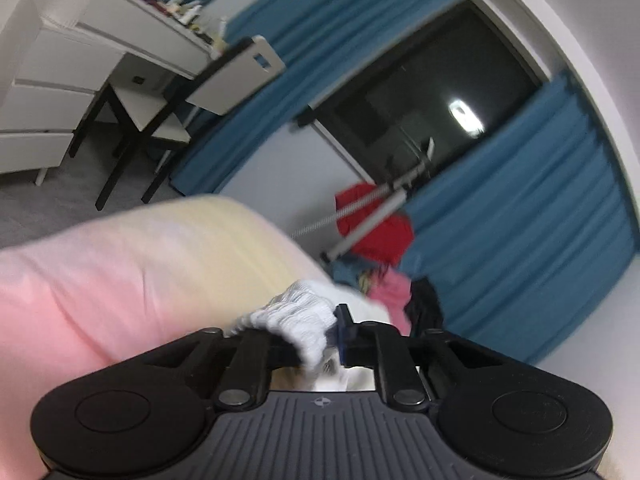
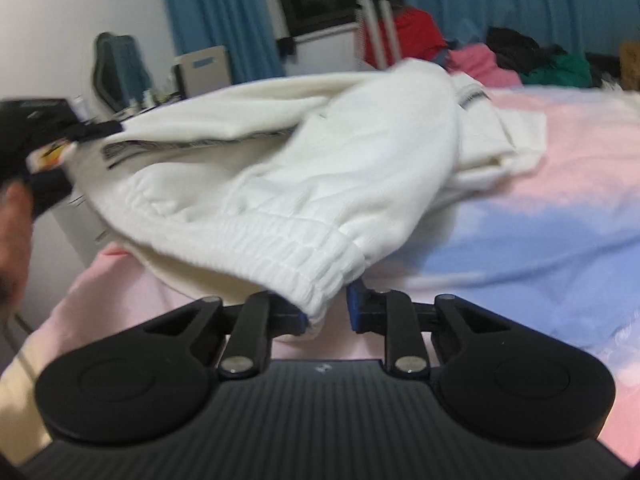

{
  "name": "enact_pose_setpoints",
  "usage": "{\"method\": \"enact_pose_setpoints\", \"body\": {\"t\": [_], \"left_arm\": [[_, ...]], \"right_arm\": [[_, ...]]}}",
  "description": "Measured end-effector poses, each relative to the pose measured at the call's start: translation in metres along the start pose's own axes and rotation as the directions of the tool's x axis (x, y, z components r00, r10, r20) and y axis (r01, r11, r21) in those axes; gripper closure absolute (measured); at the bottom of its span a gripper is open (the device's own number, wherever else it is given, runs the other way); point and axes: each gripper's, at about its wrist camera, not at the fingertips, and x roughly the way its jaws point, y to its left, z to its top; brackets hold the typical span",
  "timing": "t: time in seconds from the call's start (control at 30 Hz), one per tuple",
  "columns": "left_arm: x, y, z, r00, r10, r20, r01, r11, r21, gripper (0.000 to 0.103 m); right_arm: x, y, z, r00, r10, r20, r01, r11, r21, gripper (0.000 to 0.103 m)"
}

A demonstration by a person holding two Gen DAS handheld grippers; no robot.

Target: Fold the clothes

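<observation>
Here we hold a white garment [image 2: 288, 160] lifted over the bed [image 2: 540, 240], its ribbed elastic waistband stretched between our two grippers. In the right wrist view the right gripper [image 2: 329, 312] has its jaws standing a little apart, and the waistband's edge drapes over the left finger and hangs into the gap; the blue pad of the other finger looks clear of the cloth, so we cannot tell whether this gripper truly pinches the fabric. At the far left of that view the left gripper [image 2: 48, 140] meets the opposite end of the garment, beside a dark printed strip on the cloth. In the left wrist view the left gripper [image 1: 320, 344] has bunched white ribbing between its fingers, the jaws drawn in against the cloth. The garment's far end rests folded on the pink and blue bedcover, while the near part hangs in the air. Beyond the bed lies a heap of clothes [image 2: 500, 56] in red, pink, black and green, just beside blue curtains [image 1: 520, 208]. A white desk [image 1: 100, 40] and a chair [image 1: 180, 92] stand across the room; both views are blurred.
</observation>
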Motion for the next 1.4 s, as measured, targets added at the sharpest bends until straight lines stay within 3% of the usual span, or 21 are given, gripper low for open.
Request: {"method": "enact_pose_setpoints", "body": {"t": [0.1, 0.23, 0.33, 0.43, 0.5, 0.53, 0.6, 0.63, 0.7, 0.73, 0.77, 0.87, 0.93, 1.0, 1.1, 1.17, 1.27, 1.4], "left_arm": [[0.016, 0.01, 0.048, 1.0, 0.027, 0.012, -0.026, 0.999, -0.035, 0.093], [0.057, 0.01, 0.115, 0.989, 0.145, 0.004, -0.145, 0.986, 0.077, 0.093], [0.096, 0.011, 0.143, 0.962, 0.273, -0.004, -0.267, 0.943, 0.2, 0.093], [0.142, 0.032, 0.149, 0.913, 0.407, -0.04, -0.376, 0.875, 0.304, 0.093], [0.166, 0.053, 0.147, 0.889, 0.449, -0.089, -0.401, 0.858, 0.323, 0.093], [0.171, 0.058, 0.146, 0.886, 0.455, -0.092, -0.404, 0.854, 0.326, 0.092], [0.176, 0.065, 0.141, 0.886, 0.453, -0.096, -0.401, 0.855, 0.33, 0.09], [0.174, 0.065, 0.139, 0.889, 0.447, -0.097, -0.394, 0.857, 0.331, 0.088], [0.168, 0.064, 0.137, 0.893, 0.436, -0.112, -0.379, 0.862, 0.336, 0.067], [0.164, 0.063, 0.135, 0.894, 0.43, -0.123, -0.369, 0.865, 0.34, 0.061], [0.154, 0.059, 0.132, 0.897, 0.42, -0.137, -0.353, 0.868, 0.348, 0.05], [0.124, 0.045, 0.118, 0.909, 0.388, -0.155, -0.31, 0.875, 0.373, 0.039], [0.102, 0.033, 0.104, 0.914, 0.372, -0.164, -0.286, 0.875, 0.392, 0.025], [0.076, 0.02, 0.088, 0.914, 0.379, -0.141, -0.287, 0.854, 0.435, 0.007], [0.041, 0.003, 0.067, 0.914, 0.399, -0.077, -0.309, 0.806, 0.505, 0.004], [0.025, -0.003, 0.054, 0.907, 0.412, -0.083, -0.315, 0.797, 0.516, 0.004], [0.007, -0.021, 0.029, 0.923, 0.37, -0.104, -0.267, 0.812, 0.519, 0.004], [0.01, -0.054, -0.014, 0.949, 0.269, -0.162, -0.144, 0.832, 0.536, 0.004]], "right_arm": [[-0.009, 0.03, 0.011, 0.993, 0.113, 0.022, -0.112, 0.993, -0.046, 0.083], [0.005, 0.062, 0.017, 0.976, 0.219, 0.007, -0.218, 0.973, -0.071, 0.083], [0.025, 0.079, 0.018, 0.963, 0.27, -0.022, -0.27, 0.96, -0.069, 0.082], [0.045, 0.095, 0.019, 0.946, 0.32, -0.051, -0.323, 0.944, -0.065, 0.082], [0.059, 0.106, 0.019, 0.933, 0.352, -0.07, -0.357, 0.932, -0.061, 0.08], [0.065, 0.111, 0.02, 0.926, 0.369, -0.079, -0.374, 0.926, -0.059, 0.079], [0.079, 0.122, 0.02, 0.911, 0.401, -0.098, -0.407, 0.912, -0.055, 0.072], [0.086, 0.128, 0.021, 0.903, 0.416, -0.107, -0.423, 0.904, -0.052, 0.061], [0.099, 0.138, 0.021, 0.885, 0.447, -0.125, -0.456, 0.889, -0.047, 0.029], [0.1, 0.14, 0.021, 0.88, 0.457, -0.132, -0.466, 0.884, -0.047, 0.022], [0.095, 0.138, 0.021, 0.877, 0.46, -0.137, -0.47, 0.881, -0.05, 0.019], [0.079, 0.13, 0.021, 0.87, 0.468, -0.152, -0.481, 0.875, -0.061, 0.02], [0.061, 0.123, 0.021, 0.875, 0.464, -0.14, -0.476, 0.877, -0.066, 0.02], [0.04, 0.11, 0.021, 0.888, 0.442, -0.126, -0.453, 0.889, -0.068, 0.02], [0.01, 0.083, 0.031, 0.916, 0.389, -0.099, -0.397, 0.915, -0.075, 0.02], [-0.012, 0.063, 0.038, 0.939, 0.337, -0.068, -0.341, 0.936, -0.082, 0.02], [-0.036, 0.027, 0.054, 0.97, 0.242, -0.02, -0.243, 0.968, -0.067, 0.02], [-0.057, -0.017, 0.07, 0.989, 0.135, 0.065, -0.135, 0.991, -0.007, 0.02]]}}
